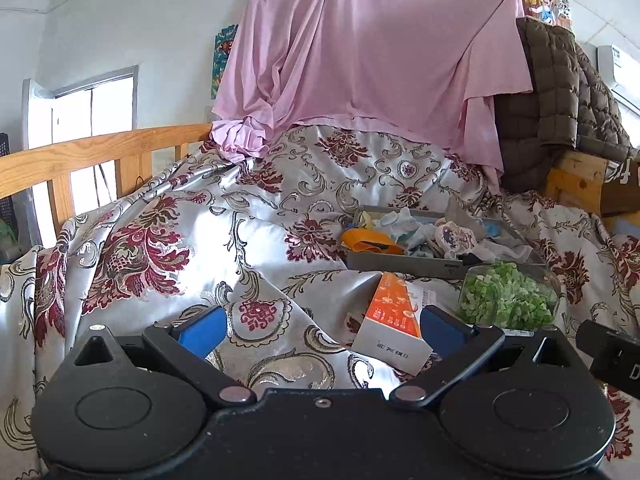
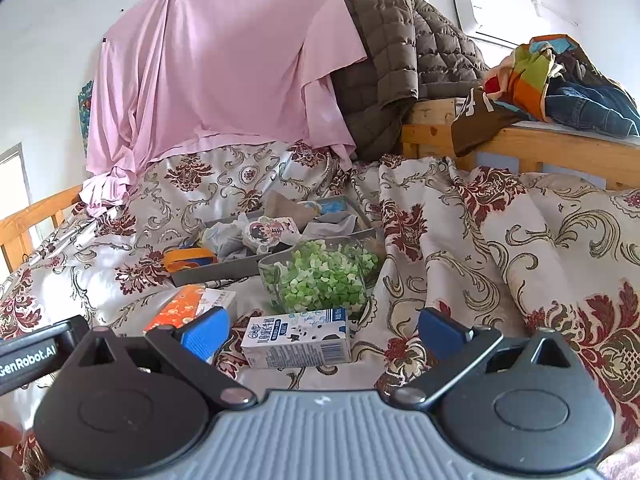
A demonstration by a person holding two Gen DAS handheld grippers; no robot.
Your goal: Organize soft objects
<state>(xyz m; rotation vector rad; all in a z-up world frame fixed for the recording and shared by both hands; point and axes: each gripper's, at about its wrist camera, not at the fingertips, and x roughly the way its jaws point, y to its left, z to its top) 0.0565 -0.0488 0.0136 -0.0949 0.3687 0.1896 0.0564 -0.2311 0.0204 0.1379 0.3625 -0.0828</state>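
A grey tray (image 1: 404,265) on the floral bedspread holds several soft items: rolled socks (image 1: 456,238), light cloths and an orange piece (image 1: 370,240). It also shows in the right wrist view (image 2: 224,272), with a printed sock roll (image 2: 268,232). My left gripper (image 1: 320,326) is open and empty, low over the bedspread in front of the tray, with an orange carton (image 1: 394,322) by its right finger. My right gripper (image 2: 324,330) is open and empty, with a white-and-blue milk carton (image 2: 298,338) lying between its fingers.
A clear container of green bits (image 2: 324,280) stands in front of the tray, also seen in the left wrist view (image 1: 506,300). A pink sheet (image 1: 360,52) hangs behind. A brown quilted jacket (image 2: 404,64) and clothes (image 2: 560,80) lie on a wooden frame. A wooden bed rail (image 1: 80,156) is at the left.
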